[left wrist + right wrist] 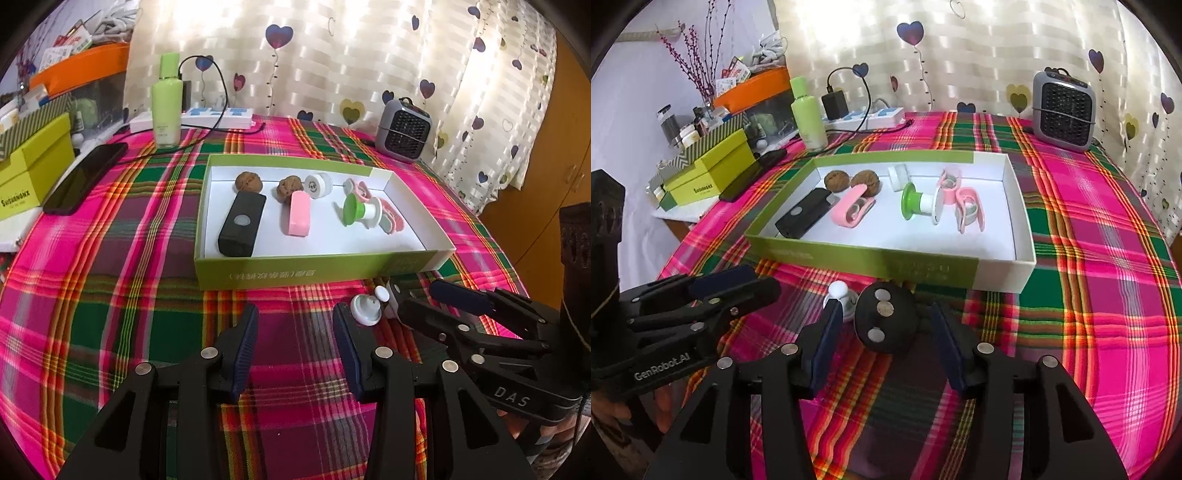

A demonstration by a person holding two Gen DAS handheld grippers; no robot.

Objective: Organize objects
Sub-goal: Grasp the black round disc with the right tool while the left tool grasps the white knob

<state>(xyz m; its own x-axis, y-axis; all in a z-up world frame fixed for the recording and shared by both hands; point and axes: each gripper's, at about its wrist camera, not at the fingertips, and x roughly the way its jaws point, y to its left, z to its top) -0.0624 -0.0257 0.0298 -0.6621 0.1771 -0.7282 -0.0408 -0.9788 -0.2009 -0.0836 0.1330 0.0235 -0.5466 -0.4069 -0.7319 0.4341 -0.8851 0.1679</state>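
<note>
A green and white box [295, 269] [864, 258] lies on the plaid tablecloth. It holds a black device [242, 225] [803, 218], two walnuts [249, 181] [836, 180], a pink clip [298, 214] [851, 210], a white jar [318, 185], a green spool [356, 209] [918, 203] and more pink clips [966, 206]. In front of the box lie a white knob piece [367, 308] [842, 295] and a black round disc [884, 317]. My left gripper [295, 343] is open and empty. My right gripper [886, 343] is open around the disc.
A green bottle [167, 99] [809, 114], a power strip [218, 118], a phone [85, 177], lime boxes [33, 173] [713, 166] and clutter stand at the back left. A grey heater [402, 131] [1063, 110] stands at the back right by the curtain.
</note>
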